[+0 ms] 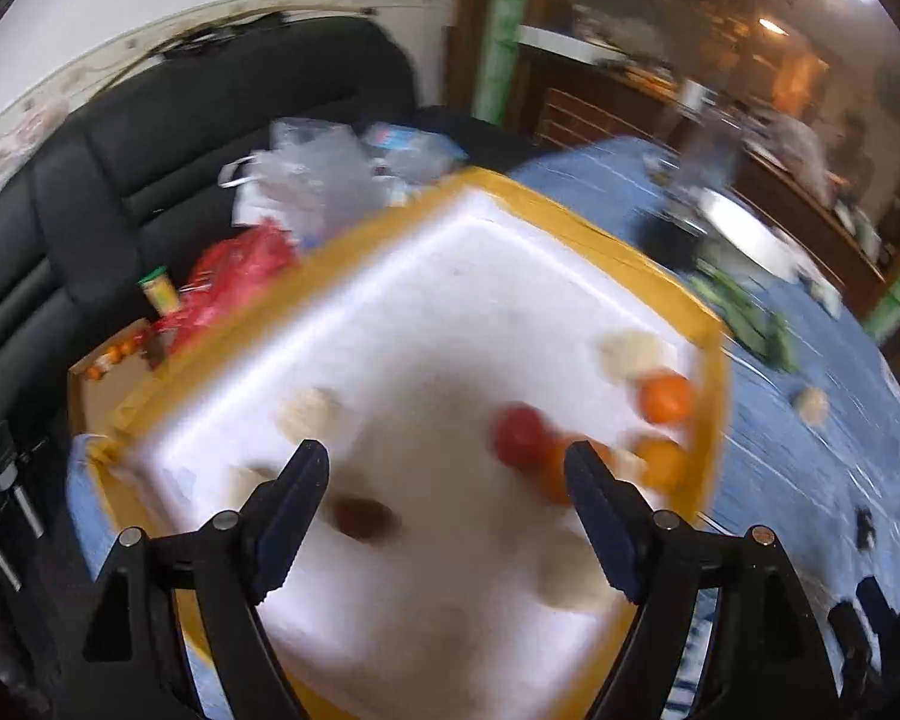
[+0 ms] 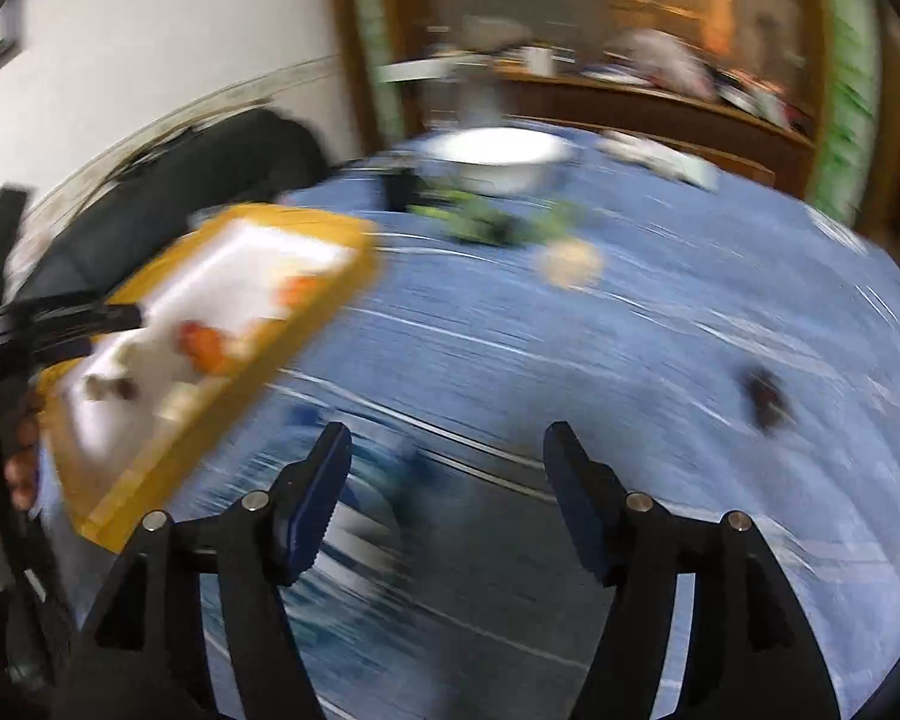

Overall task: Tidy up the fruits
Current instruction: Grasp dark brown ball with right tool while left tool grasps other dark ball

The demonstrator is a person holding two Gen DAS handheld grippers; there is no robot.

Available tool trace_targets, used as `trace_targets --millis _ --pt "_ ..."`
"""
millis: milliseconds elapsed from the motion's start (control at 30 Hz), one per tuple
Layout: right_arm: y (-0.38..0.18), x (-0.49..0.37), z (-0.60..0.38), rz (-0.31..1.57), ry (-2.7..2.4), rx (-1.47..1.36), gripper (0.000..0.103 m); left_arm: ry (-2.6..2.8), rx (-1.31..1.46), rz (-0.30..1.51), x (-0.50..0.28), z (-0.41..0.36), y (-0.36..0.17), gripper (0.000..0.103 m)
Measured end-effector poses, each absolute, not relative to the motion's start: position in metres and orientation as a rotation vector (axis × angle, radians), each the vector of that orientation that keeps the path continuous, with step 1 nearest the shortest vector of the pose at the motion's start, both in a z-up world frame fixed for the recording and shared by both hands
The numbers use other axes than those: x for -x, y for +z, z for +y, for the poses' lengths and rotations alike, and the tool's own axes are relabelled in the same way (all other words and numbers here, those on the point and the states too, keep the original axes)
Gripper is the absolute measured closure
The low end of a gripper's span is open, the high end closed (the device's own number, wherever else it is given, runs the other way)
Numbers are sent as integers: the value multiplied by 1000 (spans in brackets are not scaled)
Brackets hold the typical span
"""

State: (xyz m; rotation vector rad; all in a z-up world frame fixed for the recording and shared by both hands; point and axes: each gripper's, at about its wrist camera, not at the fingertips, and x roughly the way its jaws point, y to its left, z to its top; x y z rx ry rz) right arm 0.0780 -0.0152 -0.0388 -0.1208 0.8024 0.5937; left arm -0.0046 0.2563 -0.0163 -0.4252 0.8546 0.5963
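Left wrist view has the left gripper (image 1: 447,468) with fingers wide apart, holding nothing, over a white tray (image 1: 426,324) with a yellow rim on a blue table (image 1: 810,450). Blurred fruit lies in it: a dark piece (image 1: 363,519) between the fingers, a red fruit (image 1: 519,435) and oranges (image 1: 666,399) toward the right rim. Right wrist view shows the right gripper (image 2: 447,456) equally spread and empty above the table, tray well to its left.

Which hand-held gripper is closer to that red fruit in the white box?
Left. The left hand-held gripper hovers open just beside the red fruit; the right hand-held gripper is over the blue tablecloth, outside the box.
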Motion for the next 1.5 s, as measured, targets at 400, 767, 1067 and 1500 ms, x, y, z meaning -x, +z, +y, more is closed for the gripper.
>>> trace_targets --millis 400,767,1067,1500 --pt "-72 -169 -135 892 320 -16 49 283 181 898 -61 116 -23 23" --pt "-77 -186 -148 896 308 -8 81 112 83 852 -117 41 -22 23" --pt "-54 -168 -227 764 224 -204 81 -79 -32 902 -188 -61 -54 48" --pt "-49 -167 -231 750 280 -226 81 -61 -74 926 -183 -71 -65 84"
